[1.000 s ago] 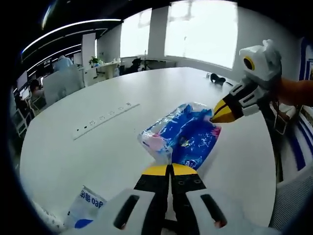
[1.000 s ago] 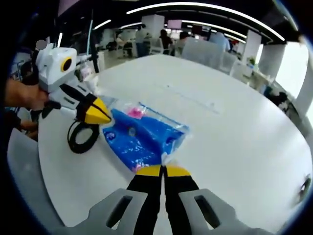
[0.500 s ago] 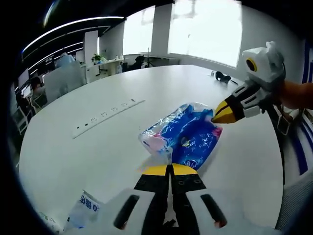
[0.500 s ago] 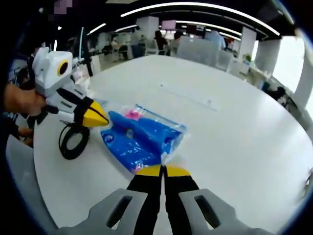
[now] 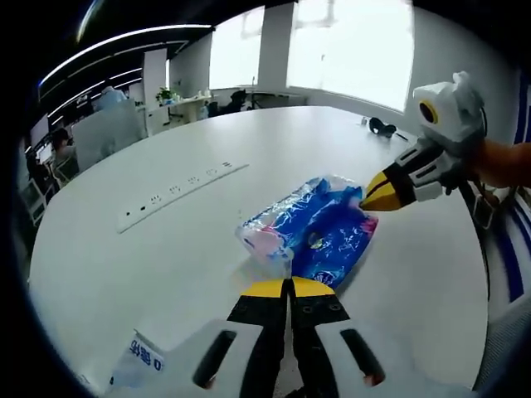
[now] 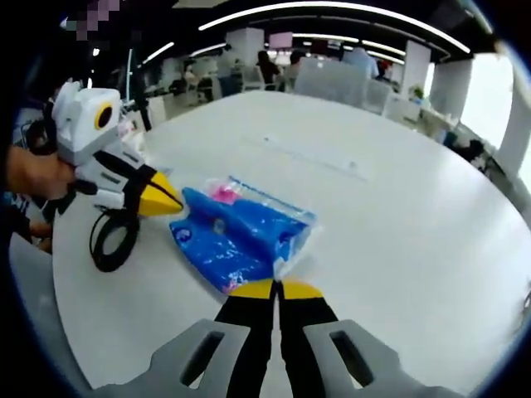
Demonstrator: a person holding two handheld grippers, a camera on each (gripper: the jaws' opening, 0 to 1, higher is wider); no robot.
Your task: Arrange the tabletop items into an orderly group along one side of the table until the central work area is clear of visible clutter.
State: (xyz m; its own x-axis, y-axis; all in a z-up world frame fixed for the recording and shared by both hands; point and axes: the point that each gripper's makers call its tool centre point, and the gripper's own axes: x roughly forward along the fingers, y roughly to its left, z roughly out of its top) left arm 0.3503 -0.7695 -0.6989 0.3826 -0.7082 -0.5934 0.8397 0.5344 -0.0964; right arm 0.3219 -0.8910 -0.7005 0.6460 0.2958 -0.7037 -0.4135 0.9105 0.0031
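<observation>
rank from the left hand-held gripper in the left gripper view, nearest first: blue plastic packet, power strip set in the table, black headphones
1. Blue plastic packet, right at the closed tips, centre.
2. Long white power strip set in the table, farther out, upper left.
3. Black headphones, far edge, upper right.

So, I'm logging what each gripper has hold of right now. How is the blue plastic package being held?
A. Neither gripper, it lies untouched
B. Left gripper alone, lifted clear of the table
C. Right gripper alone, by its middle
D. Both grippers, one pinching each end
D: the left gripper is closed on one end of the blue plastic package and the right gripper on the opposite end, package low over the white table.
</observation>
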